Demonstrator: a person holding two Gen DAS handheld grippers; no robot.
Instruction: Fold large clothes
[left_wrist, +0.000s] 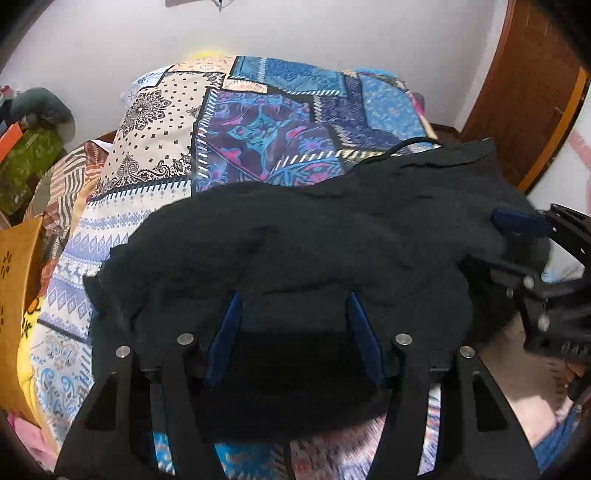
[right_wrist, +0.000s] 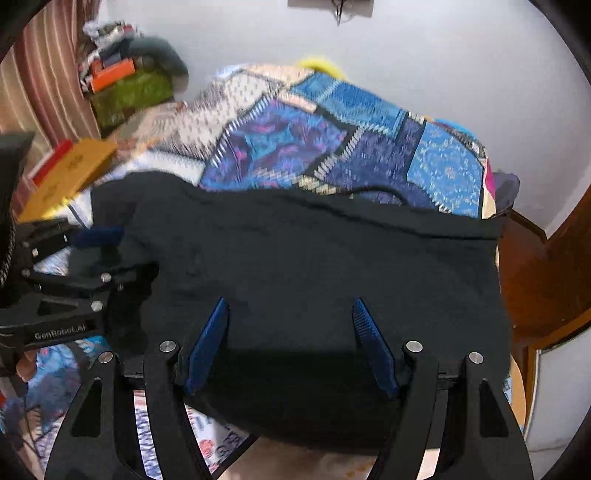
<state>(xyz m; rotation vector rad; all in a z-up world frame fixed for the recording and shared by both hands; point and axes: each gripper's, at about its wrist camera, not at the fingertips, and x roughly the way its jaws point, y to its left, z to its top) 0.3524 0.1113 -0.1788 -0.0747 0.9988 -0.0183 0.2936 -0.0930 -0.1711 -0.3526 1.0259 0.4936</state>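
Note:
A large black garment (left_wrist: 314, 236) lies spread across the near part of a bed with a patchwork bedspread (left_wrist: 236, 122). My left gripper (left_wrist: 293, 306) is open, its blue pads wide apart over the garment's near edge. My right gripper (right_wrist: 290, 310) is also open, pads wide apart over the same black garment (right_wrist: 314, 258). Each gripper shows in the other's view: the right gripper (left_wrist: 517, 225) at the garment's right side, the left gripper (right_wrist: 99, 236) at its left side. A thin black cord (right_wrist: 373, 192) lies on the far edge of the cloth.
A white wall rises behind the bed. A wooden door (left_wrist: 528, 99) stands to the right. A pile of boxes and bags (right_wrist: 125, 85) and a yellow-brown cardboard box (right_wrist: 70, 170) sit to the left of the bed. A striped curtain (right_wrist: 48, 74) hangs far left.

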